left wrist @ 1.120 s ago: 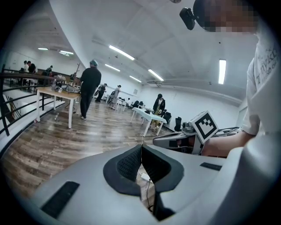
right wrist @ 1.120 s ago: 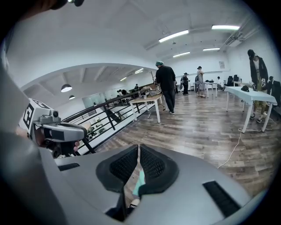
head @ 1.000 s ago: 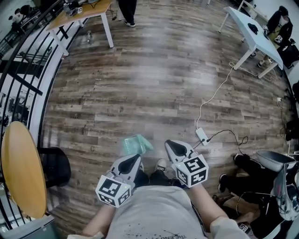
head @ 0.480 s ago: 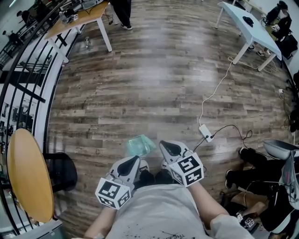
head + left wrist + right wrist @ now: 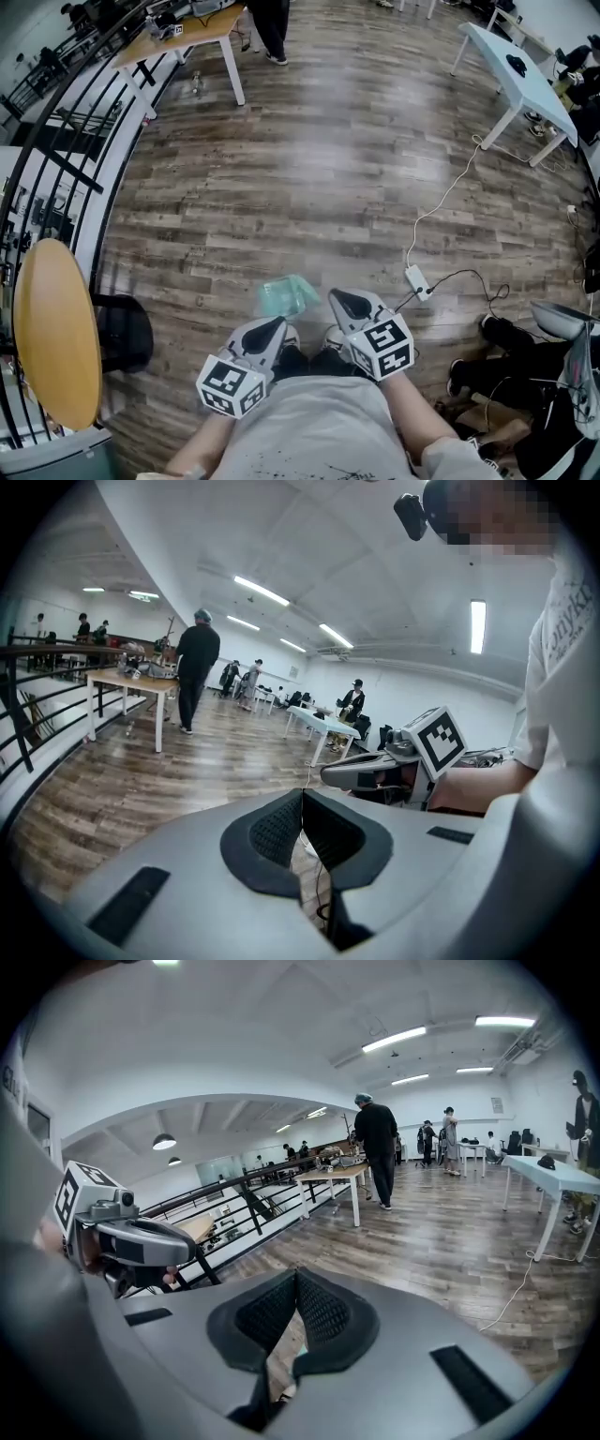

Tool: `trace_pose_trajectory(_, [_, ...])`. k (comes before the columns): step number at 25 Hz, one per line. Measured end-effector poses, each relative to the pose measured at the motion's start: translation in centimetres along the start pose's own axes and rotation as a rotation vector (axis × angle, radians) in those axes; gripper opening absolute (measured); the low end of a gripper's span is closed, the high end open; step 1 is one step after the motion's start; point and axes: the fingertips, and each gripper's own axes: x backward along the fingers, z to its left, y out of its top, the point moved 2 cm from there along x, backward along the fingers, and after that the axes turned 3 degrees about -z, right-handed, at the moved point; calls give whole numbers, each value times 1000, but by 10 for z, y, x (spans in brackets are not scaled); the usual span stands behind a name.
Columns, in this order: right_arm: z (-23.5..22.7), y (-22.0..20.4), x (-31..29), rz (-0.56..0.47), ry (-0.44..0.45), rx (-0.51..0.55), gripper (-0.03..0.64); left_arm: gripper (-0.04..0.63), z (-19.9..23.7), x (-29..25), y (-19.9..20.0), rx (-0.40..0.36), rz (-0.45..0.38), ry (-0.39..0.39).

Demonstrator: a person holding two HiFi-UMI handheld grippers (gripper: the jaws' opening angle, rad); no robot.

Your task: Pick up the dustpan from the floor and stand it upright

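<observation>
Wood-plank floor [image 5: 328,187], open room. Teal dustpan [image 5: 283,296] lies flat at lower centre, just beyond both grippers. Left gripper [image 5: 270,328] and right gripper [image 5: 345,302]: jaws together, nothing between. Judged light, stiff, slick plastic; pinch the raised rim or handle.

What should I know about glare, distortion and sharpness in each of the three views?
Head view: the wide lens bends the railing into an arc, and pale glare lies on the wooden floor. Left gripper view: dark corners; the near fingers look sharp. Right gripper view: a dark round border; the ceiling lights are bright strips.
</observation>
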Motion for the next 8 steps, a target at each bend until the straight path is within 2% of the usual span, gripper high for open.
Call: trace_pose_trajectory(8, [-3,-7,-1,13,-5,-5,26,25,-4,1,-9,1,9,-6])
